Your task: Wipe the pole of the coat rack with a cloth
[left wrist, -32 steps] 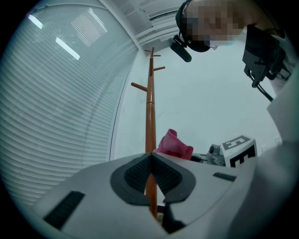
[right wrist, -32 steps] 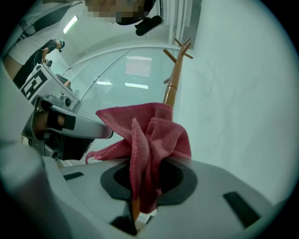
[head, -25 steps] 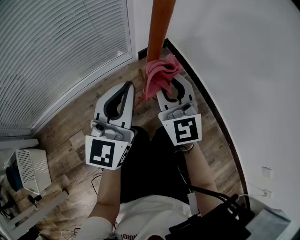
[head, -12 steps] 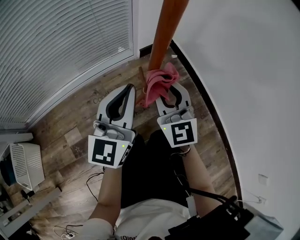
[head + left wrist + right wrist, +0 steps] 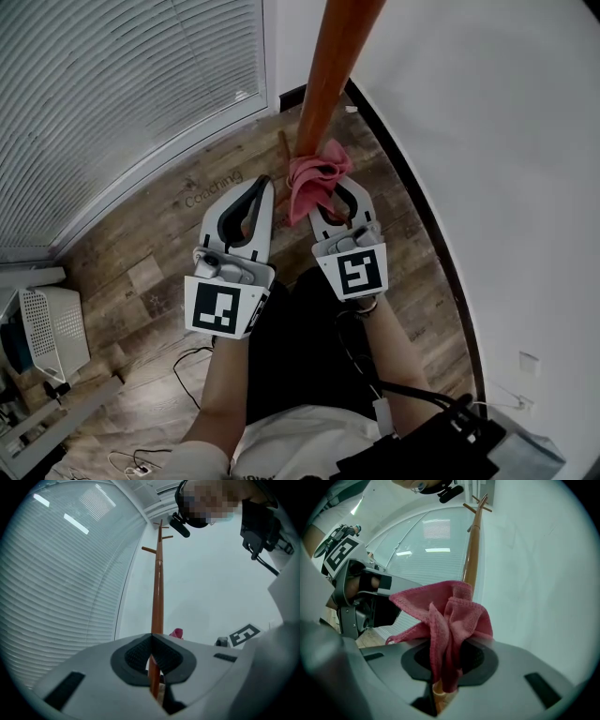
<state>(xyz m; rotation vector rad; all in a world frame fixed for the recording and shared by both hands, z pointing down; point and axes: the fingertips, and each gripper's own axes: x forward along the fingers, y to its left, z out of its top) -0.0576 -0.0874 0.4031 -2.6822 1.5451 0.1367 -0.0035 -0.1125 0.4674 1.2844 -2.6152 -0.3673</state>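
Note:
The coat rack's orange-brown pole [image 5: 328, 75] rises from the wood floor in the room's corner. A pink cloth [image 5: 312, 180] is bunched against its lower part. My right gripper [image 5: 330, 190] is shut on the cloth, which spills out of its jaws [image 5: 450, 611] in front of the pole [image 5: 470, 564]. My left gripper [image 5: 264, 186] sits just left of the pole, shut with its tips touching and nothing held [image 5: 150, 638]. In the left gripper view the pole [image 5: 158, 592] stands straight beyond the tips, and a bit of the cloth [image 5: 176, 633] shows to its right.
Window blinds [image 5: 112, 103] cover the left side. A white wall [image 5: 487, 141] with a dark baseboard [image 5: 417, 211] runs along the right. A white basket [image 5: 52, 328] and loose cables [image 5: 187, 361] lie on the floor at the lower left. A wooden foot [image 5: 281, 150] of the rack juts out.
My right gripper has slid the cloth a little lower on the pole, toward the person. The left gripper has stayed beside it, still shut.

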